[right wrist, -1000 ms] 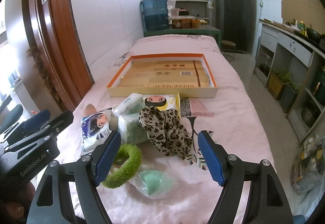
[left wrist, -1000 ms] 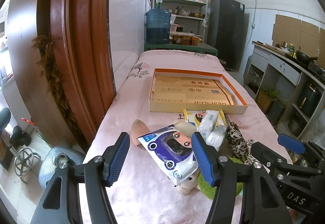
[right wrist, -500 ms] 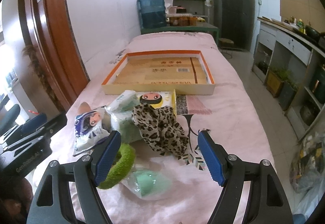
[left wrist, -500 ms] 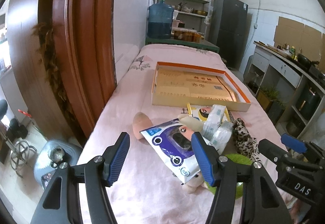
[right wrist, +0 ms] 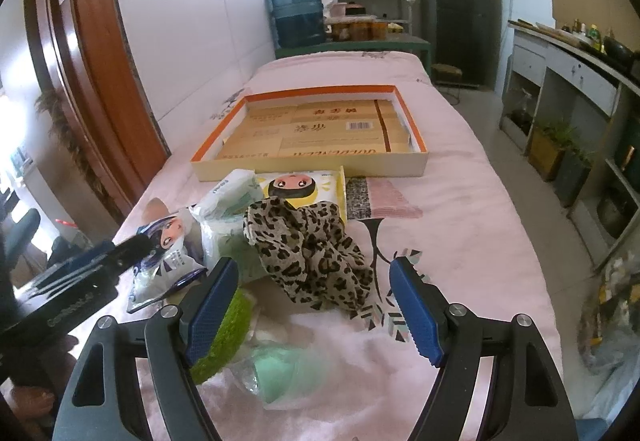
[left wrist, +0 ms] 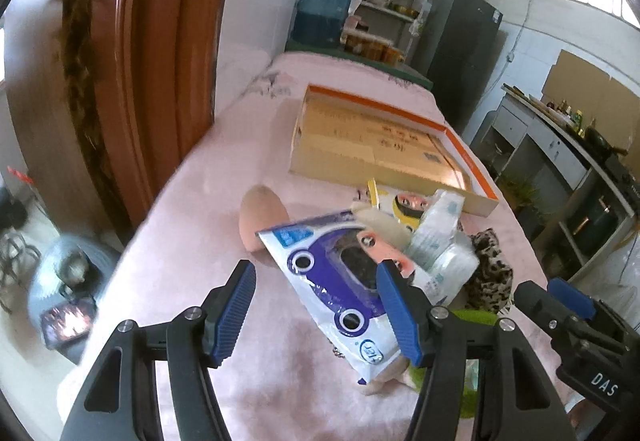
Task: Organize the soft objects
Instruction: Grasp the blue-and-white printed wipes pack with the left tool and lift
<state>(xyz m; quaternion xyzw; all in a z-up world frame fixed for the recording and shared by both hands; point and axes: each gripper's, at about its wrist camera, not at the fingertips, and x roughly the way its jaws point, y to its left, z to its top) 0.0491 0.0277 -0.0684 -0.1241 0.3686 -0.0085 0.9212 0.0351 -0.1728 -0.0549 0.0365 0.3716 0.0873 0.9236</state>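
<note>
Both grippers spread wide and empty over a heap of soft things on the pink bedcover.

The left gripper [left wrist: 316, 311] hangs above the blue-and-white pouch [left wrist: 340, 289], bare cover [left wrist: 192, 241] to its left up to the bed edge. The right gripper [right wrist: 314, 311] frames the leopard-print cloth [right wrist: 308, 249], with open cover to the right. Only the right view shows the green ring [right wrist: 224, 337] and mint packet [right wrist: 288, 373] clearly. Beyond the pile lies the orange-rimmed box [right wrist: 308, 165].
</note>
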